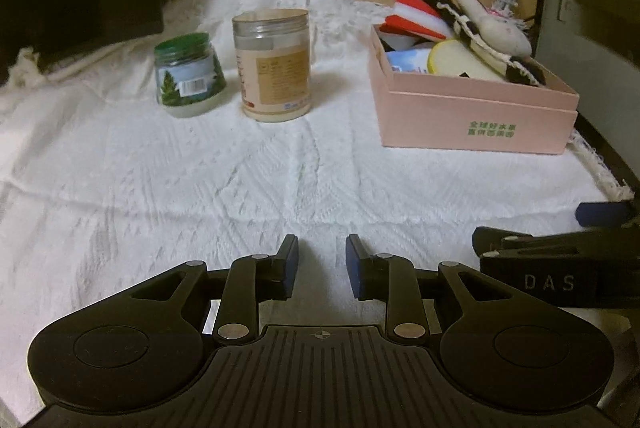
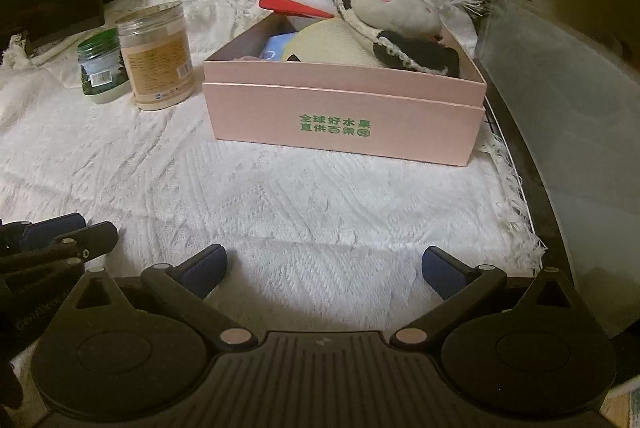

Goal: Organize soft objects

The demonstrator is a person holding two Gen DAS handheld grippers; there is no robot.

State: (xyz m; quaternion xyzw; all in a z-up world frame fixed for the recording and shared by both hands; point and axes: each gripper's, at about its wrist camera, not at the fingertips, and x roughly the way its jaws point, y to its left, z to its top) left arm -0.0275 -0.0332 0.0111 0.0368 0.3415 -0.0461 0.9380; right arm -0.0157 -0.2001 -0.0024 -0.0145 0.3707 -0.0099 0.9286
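soft objects (image 2: 376, 7) sit piled in the pink box (image 2: 344, 123) – already gathered; left tool (image 1: 322, 264) narrowly apart, right tool (image 2: 324, 270) wide apart, both empty over the table cloth (image 2: 280, 203).

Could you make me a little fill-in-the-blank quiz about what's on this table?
1. The plush rabbit lies on top of the pile in the ___ box.
2. The shorter jar has a ___ lid.
3. The taller jar stands with no ___ on it.
4. Both jars stand on a ___ cloth.

Missing words: pink; green; lid; white
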